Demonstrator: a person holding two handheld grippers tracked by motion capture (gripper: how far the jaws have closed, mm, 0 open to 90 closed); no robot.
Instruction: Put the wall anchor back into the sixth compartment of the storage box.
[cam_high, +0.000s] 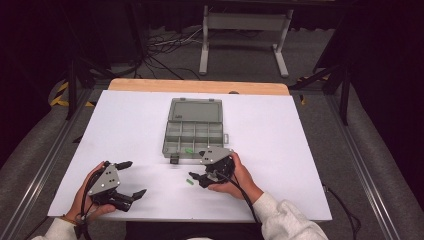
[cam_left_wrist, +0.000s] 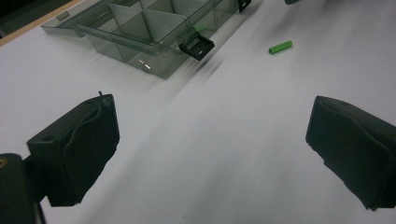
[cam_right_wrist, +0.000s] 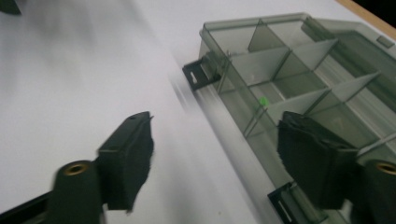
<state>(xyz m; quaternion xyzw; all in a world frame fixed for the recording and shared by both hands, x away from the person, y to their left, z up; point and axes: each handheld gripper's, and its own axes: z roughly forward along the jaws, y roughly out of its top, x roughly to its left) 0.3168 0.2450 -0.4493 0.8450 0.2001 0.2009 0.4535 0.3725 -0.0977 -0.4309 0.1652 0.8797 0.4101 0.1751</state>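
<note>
From the high view, you're working over a white tabletop (cam_high: 280, 125) with a wooden strip along its far edge, grey floor around it, cables and a white frame stand (cam_high: 245, 30) beyond in a dark room. The clear compartment box (cam_high: 194, 131) lies open mid-table, lid folded away from you, its long axis running away from you. A small green peg (cam_high: 190, 182) lies on the white surface near your right hand-held gripper (cam_high: 199, 168), which sits just beside the box's near corner. Your left hand-held gripper (cam_high: 131, 179) hovers at the near left, jaws spread wide and empty.

In the left gripper view, your jaws stand far apart over bare white; the green peg (cam_left_wrist: 280, 47) lies ahead to the right, its long axis slightly tilted, with the box (cam_left_wrist: 140, 32) ahead to the left.

In the right gripper view, your jaws are released, one over the surface, one over the box (cam_right_wrist: 299, 79); a green speck (cam_right_wrist: 262, 101) shows inside a compartment
</note>
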